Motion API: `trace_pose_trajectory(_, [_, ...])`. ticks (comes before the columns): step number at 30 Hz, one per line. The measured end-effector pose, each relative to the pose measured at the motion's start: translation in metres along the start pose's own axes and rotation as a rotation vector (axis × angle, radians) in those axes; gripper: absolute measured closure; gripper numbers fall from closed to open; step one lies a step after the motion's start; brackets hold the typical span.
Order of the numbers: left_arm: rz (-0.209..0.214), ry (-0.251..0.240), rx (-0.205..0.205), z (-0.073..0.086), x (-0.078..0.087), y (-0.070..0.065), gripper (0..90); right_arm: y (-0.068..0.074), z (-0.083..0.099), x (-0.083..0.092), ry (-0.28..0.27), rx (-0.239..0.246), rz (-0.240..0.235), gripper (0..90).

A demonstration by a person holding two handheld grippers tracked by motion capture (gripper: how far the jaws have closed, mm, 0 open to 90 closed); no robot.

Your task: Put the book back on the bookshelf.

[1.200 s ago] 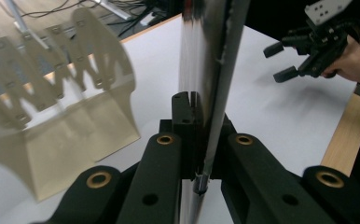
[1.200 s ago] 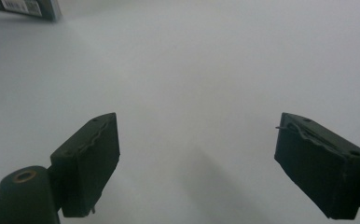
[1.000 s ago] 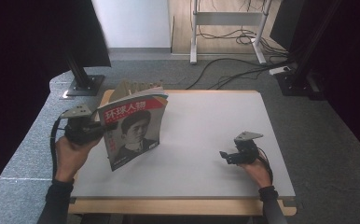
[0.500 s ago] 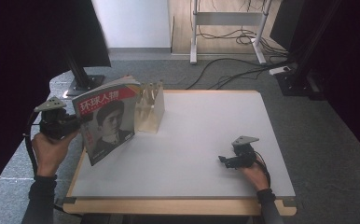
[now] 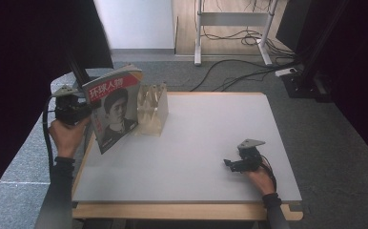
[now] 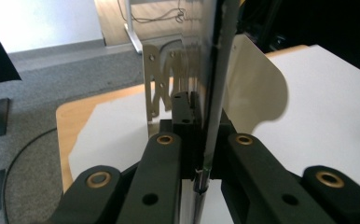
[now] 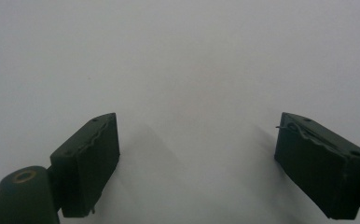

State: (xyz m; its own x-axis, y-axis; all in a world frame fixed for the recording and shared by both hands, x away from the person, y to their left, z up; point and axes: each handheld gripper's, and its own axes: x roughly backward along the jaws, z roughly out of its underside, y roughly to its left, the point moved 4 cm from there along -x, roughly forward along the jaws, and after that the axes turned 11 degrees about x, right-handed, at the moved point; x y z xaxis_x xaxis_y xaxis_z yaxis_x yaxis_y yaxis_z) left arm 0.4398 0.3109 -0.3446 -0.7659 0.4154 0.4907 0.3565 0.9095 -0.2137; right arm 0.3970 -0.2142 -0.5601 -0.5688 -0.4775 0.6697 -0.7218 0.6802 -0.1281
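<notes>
Leftward off the bench (image 5: 196,143) has swung the magazine (image 5: 115,109), clenched in the left gripper (image 6: 201,158); right gripper (image 7: 197,163) rests with jaws spread.

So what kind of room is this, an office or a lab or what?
Probably a lab or a recording studio: black curtains flank the table, cables trail across the grey carpet, and a metal desk frame stands behind.

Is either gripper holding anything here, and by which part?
The left gripper is shut on the magazine, clamping its edge, the left one in the high view, with the cover upright. The right gripper is open over the table, holding nothing.
</notes>
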Motion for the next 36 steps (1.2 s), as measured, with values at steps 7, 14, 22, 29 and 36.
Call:
trace_pose_trajectory(7, [-0.009,-0.05,0.009,-0.001,-0.034,-0.001,86.8,0.0,0.0,0.001,-0.011,-0.005,0.001,13.1])
trace_pose_trajectory(14, [0.017,0.114,-0.011,0.004,-0.034,0.001,83.2,0.001,0.0,0.0,-0.001,0.004,0.004,13.2])
trace_pose_trajectory(22, [0.018,0.079,0.039,0.008,-0.036,0.012,87.0,0.0,0.0,0.0,-0.003,-0.003,-0.005,13.2])
trace_pose_trajectory(29, [0.024,0.066,0.084,0.016,-0.048,0.022,85.0,0.0,0.0,0.001,-0.004,-0.007,-0.004,13.4])
trace_pose_trajectory(36, [-0.041,0.093,0.036,0.027,-0.052,0.025,50.2,0.001,0.001,0.0,0.005,0.002,0.015,12.5])
